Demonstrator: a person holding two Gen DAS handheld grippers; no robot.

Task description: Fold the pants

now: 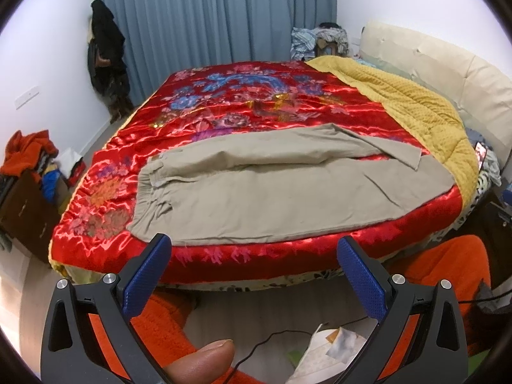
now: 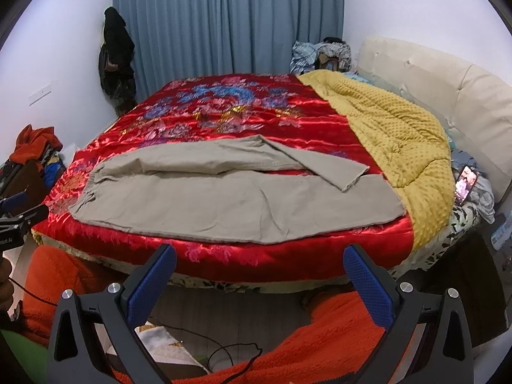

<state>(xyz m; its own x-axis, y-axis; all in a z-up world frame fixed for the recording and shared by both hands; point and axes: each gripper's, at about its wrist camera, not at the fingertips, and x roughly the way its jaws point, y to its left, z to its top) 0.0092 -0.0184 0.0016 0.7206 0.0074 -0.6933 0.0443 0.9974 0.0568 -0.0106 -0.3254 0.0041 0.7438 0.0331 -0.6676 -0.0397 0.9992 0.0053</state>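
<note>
A bed (image 1: 224, 256) fills the room, covered by a glossy red floral quilt (image 1: 243, 105) with a yellow dotted blanket (image 1: 412, 108) folded back toward the cream headboard (image 1: 454, 73). Blue curtains (image 1: 217, 16) hang behind it, and dark clothes (image 1: 105, 54) hang on the white wall. The beige pants (image 1: 256, 192) lie spread near the bed's front edge, waistband to the left, with the far leg bent over the near one. A phone (image 2: 465, 185) rests by the blanket. The left claw (image 1: 254, 275) and the right claw (image 2: 259, 281) both hover before the bed's edge, spread wide and holding nothing.
</note>
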